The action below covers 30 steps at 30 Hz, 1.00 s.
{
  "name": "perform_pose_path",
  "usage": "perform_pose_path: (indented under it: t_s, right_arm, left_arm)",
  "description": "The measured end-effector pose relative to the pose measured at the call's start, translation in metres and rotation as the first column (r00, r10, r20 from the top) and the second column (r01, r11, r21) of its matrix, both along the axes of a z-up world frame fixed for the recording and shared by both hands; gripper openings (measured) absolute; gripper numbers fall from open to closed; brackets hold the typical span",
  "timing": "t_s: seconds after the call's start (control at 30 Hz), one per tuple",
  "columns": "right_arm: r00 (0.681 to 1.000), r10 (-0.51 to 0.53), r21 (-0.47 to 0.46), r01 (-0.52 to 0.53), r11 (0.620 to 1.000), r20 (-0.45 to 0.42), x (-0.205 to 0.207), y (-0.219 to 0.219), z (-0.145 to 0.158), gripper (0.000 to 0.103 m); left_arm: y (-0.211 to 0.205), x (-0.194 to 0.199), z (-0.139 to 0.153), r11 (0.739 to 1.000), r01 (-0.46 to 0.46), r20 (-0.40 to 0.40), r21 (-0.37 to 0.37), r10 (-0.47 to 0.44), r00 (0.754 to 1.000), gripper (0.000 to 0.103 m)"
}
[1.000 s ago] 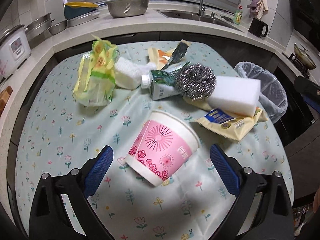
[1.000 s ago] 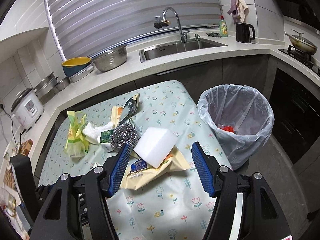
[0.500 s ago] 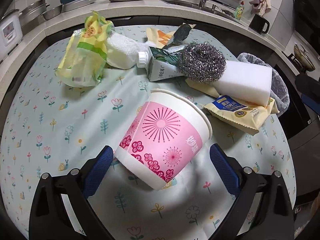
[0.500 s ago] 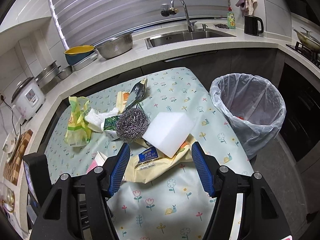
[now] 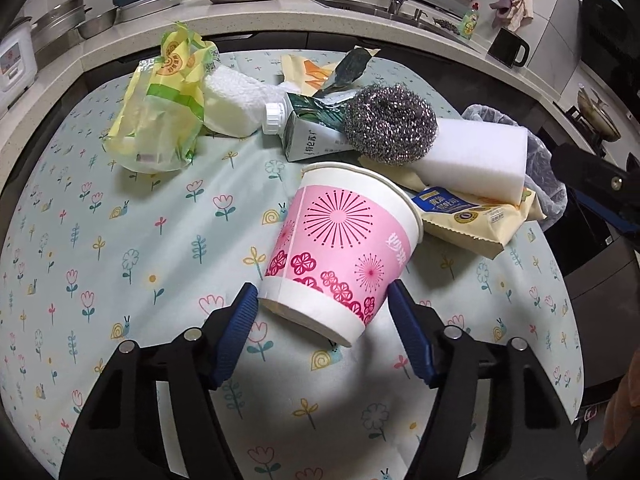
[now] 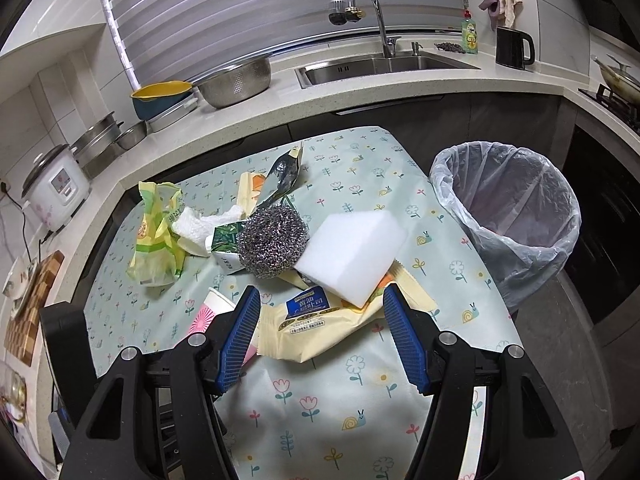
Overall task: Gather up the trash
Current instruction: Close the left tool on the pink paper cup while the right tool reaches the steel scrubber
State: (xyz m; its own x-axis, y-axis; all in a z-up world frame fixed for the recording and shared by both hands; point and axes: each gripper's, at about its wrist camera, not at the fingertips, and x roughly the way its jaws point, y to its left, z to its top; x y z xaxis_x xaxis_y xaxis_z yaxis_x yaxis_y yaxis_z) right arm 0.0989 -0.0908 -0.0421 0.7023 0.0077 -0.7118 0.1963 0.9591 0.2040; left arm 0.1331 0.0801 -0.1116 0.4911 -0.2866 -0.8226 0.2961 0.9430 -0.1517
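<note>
A pink and white paper cup (image 5: 340, 248) lies on its side on the flowered tablecloth (image 5: 120, 240). My left gripper (image 5: 320, 308) is shut on the cup's base, a blue pad on each side. The cup also shows at the left in the right wrist view (image 6: 212, 312). My right gripper (image 6: 320, 304) is open and empty, hovering over a yellow snack bag (image 6: 316, 320) and a white sponge block (image 6: 352, 248). A steel scourer (image 6: 272, 240), a green carton (image 5: 308, 136), a yellow-green plastic bag (image 5: 160, 108) and wrappers lie behind.
A bin lined with a clear bag (image 6: 508, 216) stands off the table's right edge. The counter behind holds a sink (image 6: 376, 66), a colander (image 6: 236, 80), a rice cooker (image 6: 56, 188) and a black kettle (image 6: 512, 48).
My left gripper has moved forward over the cup and its fingers have closed from wide apart onto the cup's base. My right gripper has shifted a little, still open.
</note>
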Motion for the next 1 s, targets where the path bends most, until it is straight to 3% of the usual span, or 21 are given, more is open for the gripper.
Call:
perform_pose_path:
  t_s: [0.5, 1.0]
  right_arm:
    - [0.997, 0.079, -0.035, -0.08, 0.996, -0.02, 0.054, 0.03, -0.011, 0.062]
    - [0.991, 0.09, -0.065, -0.097, 0.993, -0.102, 0.118, 0.039, -0.049, 0.062]
  left_arm:
    - [0.029, 0.015, 0.024, 0.997, -0.064, 0.026, -0.04, 0.066, 0.997, 0.058]
    - [0.041, 0.056, 0.038, 0.99, -0.124, 0.043, -0.063, 0.127, 0.991, 0.058]
